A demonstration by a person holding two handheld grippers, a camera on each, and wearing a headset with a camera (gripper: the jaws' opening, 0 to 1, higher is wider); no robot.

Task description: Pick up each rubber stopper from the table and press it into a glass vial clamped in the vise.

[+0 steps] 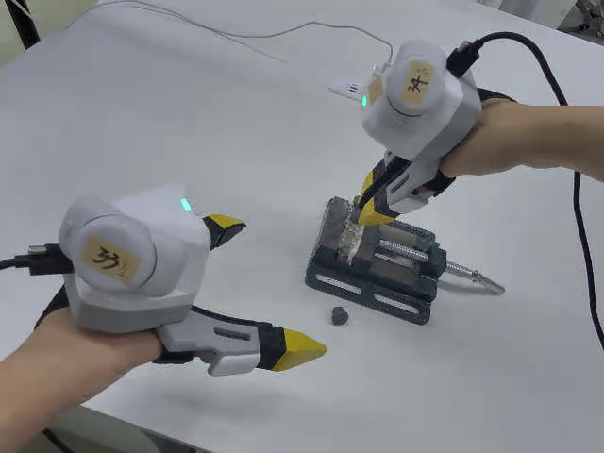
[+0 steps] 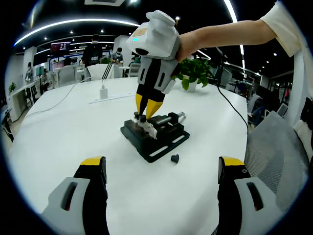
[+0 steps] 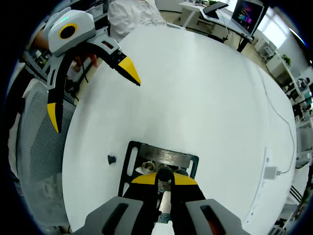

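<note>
Now your R gripper [image 3: 164, 178] pinches a stopper [image 3: 164, 172] plumb over the vial [image 1: 351, 240] in the vise [image 1: 370, 285] to press it in; L gripper [image 1: 267, 289] hangs wide open, empty, ready for the spare stopper [image 1: 339, 316].

Open-plan office, ceiling strip lights [image 2: 73, 23], computer monitor [image 3: 247, 12], mesh chair [image 2: 274, 152], potted plant [image 2: 193, 73], people [image 2: 95, 51] in the background
</note>
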